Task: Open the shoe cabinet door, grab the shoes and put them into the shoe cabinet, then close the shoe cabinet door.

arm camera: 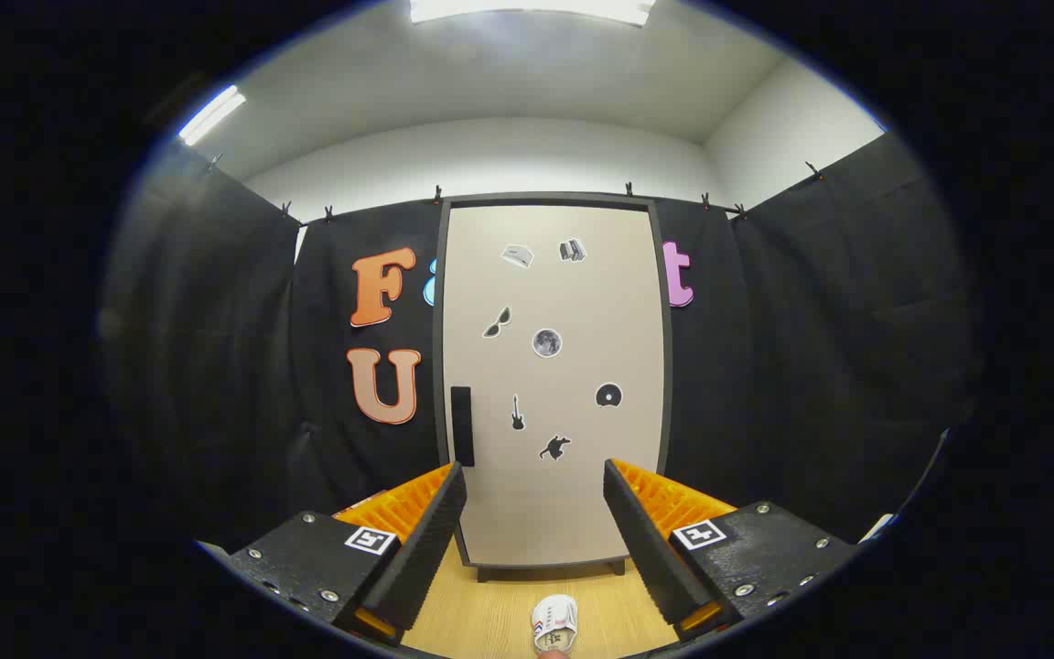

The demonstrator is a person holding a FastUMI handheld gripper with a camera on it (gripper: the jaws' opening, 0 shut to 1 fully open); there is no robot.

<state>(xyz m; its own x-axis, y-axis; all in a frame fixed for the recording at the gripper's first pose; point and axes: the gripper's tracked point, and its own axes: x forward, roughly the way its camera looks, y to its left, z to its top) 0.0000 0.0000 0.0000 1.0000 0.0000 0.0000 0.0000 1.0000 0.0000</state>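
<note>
I am facing the shoe cabinet, its door closed, with my gripper spread wide and holding nothing. The dark handle is sitting near the door's left edge, just beyond my left finger, while a white shoe is lying on the wooden floor between my fingers. A misjudged reach risks slipping off that slim handle or nudging the shoe.

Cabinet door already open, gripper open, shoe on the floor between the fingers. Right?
Not quite: the shoe cabinet door is shut, flush in its frame, as the gripper view shows. The rest holds: the gripper is open and the shoe lies on the floor between the fingers.
</note>
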